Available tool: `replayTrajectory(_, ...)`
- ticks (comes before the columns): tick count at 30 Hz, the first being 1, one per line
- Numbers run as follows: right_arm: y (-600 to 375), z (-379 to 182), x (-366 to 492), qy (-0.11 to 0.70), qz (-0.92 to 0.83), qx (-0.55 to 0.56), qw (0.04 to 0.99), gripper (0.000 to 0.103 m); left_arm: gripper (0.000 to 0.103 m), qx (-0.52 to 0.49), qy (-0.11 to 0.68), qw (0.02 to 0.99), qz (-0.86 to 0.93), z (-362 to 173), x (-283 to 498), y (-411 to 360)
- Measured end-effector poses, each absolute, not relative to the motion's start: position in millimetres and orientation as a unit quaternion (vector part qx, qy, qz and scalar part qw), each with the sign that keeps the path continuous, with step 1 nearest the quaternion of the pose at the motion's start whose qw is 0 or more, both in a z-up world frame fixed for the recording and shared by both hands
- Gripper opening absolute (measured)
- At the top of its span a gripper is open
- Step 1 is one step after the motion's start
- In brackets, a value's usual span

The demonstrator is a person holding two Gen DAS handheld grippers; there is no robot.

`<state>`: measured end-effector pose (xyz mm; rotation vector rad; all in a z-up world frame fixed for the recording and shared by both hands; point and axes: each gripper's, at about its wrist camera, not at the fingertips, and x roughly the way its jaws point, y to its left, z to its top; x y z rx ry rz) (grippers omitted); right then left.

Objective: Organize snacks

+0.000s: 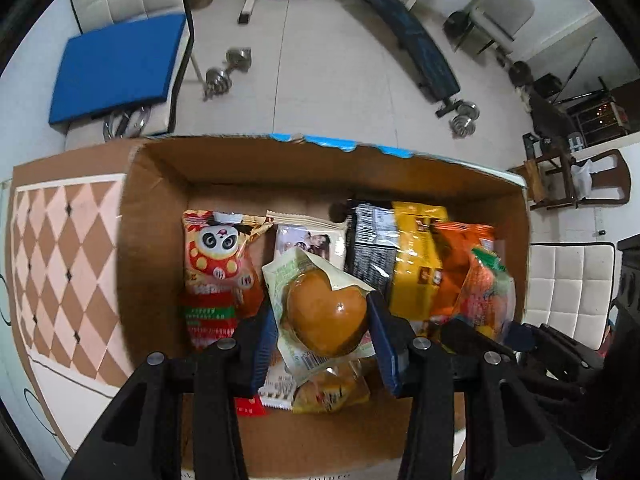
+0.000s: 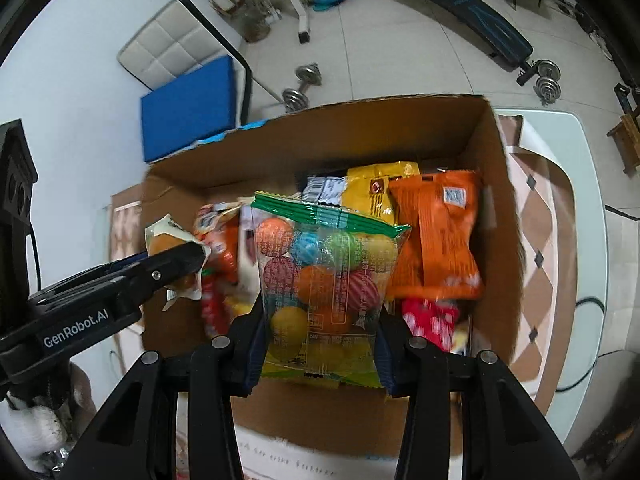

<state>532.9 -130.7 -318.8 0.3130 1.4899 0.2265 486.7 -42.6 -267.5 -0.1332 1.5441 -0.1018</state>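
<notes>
Snacks fill a cardboard box [image 1: 160, 184] that stands on the table [image 2: 580, 184], whose cloth [image 1: 60, 264] bears a diamond pattern.

The left tongs [image 1: 324, 320] point down over the box and are clenched on a heart-shaped bun [image 1: 326, 314] in a clear wrapper, one blue pad on each side of it. The bun hangs above the packs in the box, not touching the floor of it as far as can be seen. In the right wrist view the same tongs [image 2: 182, 258] come in from the left with the bun [image 2: 168, 244] at the box's left wall.

The right tongs [image 2: 320, 344] grip a clear bag of coloured candy balls [image 2: 320, 276] with a green top strip, held upright over the middle of the box.

Under them lie a panda pack [image 1: 218, 268] at the left, a pale pack [image 1: 308, 240] beside it, then a black pack [image 1: 370, 240], a yellow pack [image 1: 416, 256] and an orange pack [image 2: 438, 236] toward the right wall. A red pack [image 2: 430, 320] sits in the near right corner, and a small yellow-wrapped cake [image 1: 332, 392] lies near the front wall.

Behind the box on the tiled floor are a dumbbell [image 1: 228, 72], a blue pad [image 1: 120, 68] on a chair, and a sit-up bench [image 1: 416, 48].
</notes>
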Motion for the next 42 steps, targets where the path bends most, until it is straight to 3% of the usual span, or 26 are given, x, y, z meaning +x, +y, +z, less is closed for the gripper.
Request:
replayTrajectory(14, -140, -364, 566, 0.701, 0.067, 0.123, 0.699, 0.049, 0.046, -0.066, 0.733, 0.676, -0.033, -302, 493, -41)
replayTrajectory(16, -141, -366, 568, 0.709, 0.062, 0.119, 0.692, 0.069, 0.071, -0.049, 0.734, 0.676, -0.03, -301, 493, -43)
replayTrajectory(17, -140, -365, 569, 0.709, 0.068, 0.122, 0.691, 0.073, 0.079, -0.038, 0.733, 0.679, -0.021, -300, 493, -43)
replayTrajectory(19, -137, -360, 568, 0.707, 0.047, 0.094, 0.699, 0.089, 0.082, -0.037, 0.732, 0.68, -0.018, -297, 493, -39)
replayTrajectory(21, -134, -355, 568, 0.701, 0.047, 0.08, 0.707, 0.089, 0.091, -0.037, 0.729, 0.684, -0.016, -295, 493, -37)
replayTrajectory(27, -127, -347, 564, 0.7, 0.046, 0.04, 0.712, 0.094, 0.092, -0.036, 0.715, 0.698, -0.015, -282, 489, -33)
replayTrajectory(42, -132, -311, 522, 0.671, 0.045, 0.025, 0.74, 0.095, 0.092, -0.033, 0.673, 0.739, -0.009, -246, 452, -28)
